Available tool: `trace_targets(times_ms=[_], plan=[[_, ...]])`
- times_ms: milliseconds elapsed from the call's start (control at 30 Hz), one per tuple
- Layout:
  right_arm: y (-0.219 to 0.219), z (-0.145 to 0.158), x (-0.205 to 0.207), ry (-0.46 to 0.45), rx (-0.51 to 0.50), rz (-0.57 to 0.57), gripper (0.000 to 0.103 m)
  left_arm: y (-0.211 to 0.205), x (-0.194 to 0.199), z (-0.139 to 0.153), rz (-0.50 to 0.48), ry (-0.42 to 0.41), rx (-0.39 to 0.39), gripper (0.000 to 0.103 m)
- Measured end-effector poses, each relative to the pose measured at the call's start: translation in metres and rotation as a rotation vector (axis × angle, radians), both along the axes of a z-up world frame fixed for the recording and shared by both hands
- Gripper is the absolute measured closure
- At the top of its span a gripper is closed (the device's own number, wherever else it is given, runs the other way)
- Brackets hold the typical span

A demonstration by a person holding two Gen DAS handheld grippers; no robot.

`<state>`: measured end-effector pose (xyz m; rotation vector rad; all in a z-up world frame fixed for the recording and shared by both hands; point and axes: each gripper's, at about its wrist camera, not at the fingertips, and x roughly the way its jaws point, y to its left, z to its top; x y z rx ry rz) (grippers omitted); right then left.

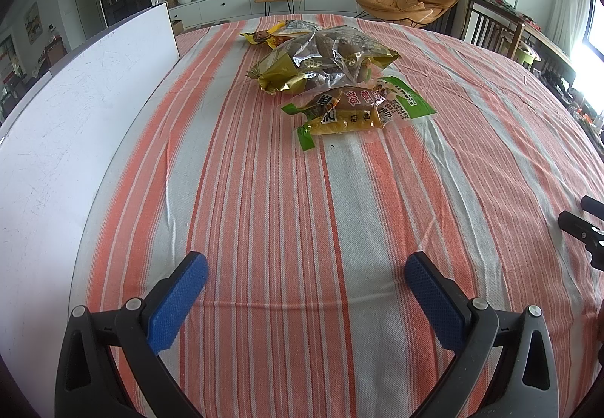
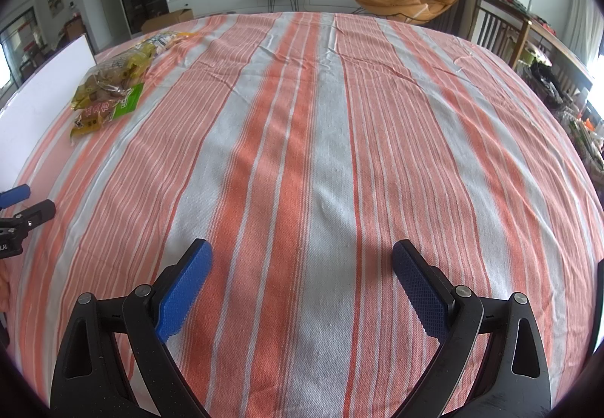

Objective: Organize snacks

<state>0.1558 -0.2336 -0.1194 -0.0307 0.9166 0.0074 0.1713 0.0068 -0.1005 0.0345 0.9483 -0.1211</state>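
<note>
Over the striped tabletop [image 1: 287, 214] I hold my left hand-held gripper [image 1: 306, 269] spread wide, nothing between its pads. My right hand-held gripper [image 2: 302, 259] is spread and empty too. Farther ahead, only the left view clearly shows the green-edged snack packet [image 1: 355, 108], then the clear gold bag [image 1: 321, 59], then a yellow packet [image 1: 264, 37]; the right view catches them small at far left.

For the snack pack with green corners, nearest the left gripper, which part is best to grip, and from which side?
Probably grip the flat near-left green corner of the green-cornered pack, coming low from the near side with the open left gripper. The pack lies flat on the striped tablecloth, its middle bulges, and the gold bag blocks the far side.
</note>
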Motion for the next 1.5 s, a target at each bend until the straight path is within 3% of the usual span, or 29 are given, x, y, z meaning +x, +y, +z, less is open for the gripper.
trace_targets(times_ms=[300,400,500,600,733,800,867,967,1033,1067,1167,1267,1333,1433,1500], plan=[[0.0,0.0,0.0,0.0,0.0,0.0,0.005,0.0,0.0,0.0,0.0,0.0,-0.001,0.0],[0.0,0.0,0.0,0.0,0.0,0.0,0.005,0.001,0.002,0.004,-0.067,0.037,0.002,0.0],[0.0,0.0,0.0,0.0,0.0,0.0,0.005,0.001,0.024,0.014,-0.138,0.087,-0.013,0.0],[0.0,0.0,0.001,0.0,0.0,0.0,0.005,0.002,0.056,0.047,-0.127,0.022,0.017,0.0],[0.0,0.0,0.001,0.0,0.0,0.0,0.005,0.007,0.126,0.076,-0.072,0.017,-0.07,0.0],[0.0,0.0,0.001,0.0,0.001,0.0,0.005,0.001,0.151,0.079,-0.097,0.013,-0.095,0.0],[0.0,0.0,0.001,0.0,0.001,0.0,0.005,-0.017,0.172,0.075,-0.167,0.008,-0.044,0.0],[0.0,0.0,0.001,0.001,0.002,0.003,0.005,-0.045,0.201,0.051,-0.227,0.035,0.134,0.0],[0.0,-0.001,0.001,0.001,0.003,0.003,0.005,-0.043,0.206,0.048,-0.241,0.051,0.039,0.003],[0.0,0.0,0.001,0.001,0.003,0.003,0.005,-0.04,0.206,0.047,-0.237,0.07,-0.014,0.018],[0.0,-0.001,0.001,0.001,0.002,0.003,0.004,-0.03,0.192,0.049,-0.193,0.087,-0.08,0.03],[0.002,0.0,0.002,0.002,0.002,0.004,0.004,-0.003,0.156,0.048,-0.109,0.144,-0.199,0.042],[0.003,0.0,0.002,0.001,0.002,0.003,0.004,0.016,0.118,0.047,-0.057,0.194,-0.27,0.042],[0.003,0.0,0.002,0.001,0.002,0.004,0.004,0.024,0.079,0.042,-0.068,0.314,-0.344,0.043],[0.003,0.0,0.002,0.001,0.002,0.004,0.004,0.032,0.058,0.051,-0.08,0.32,-0.444,0.039]])
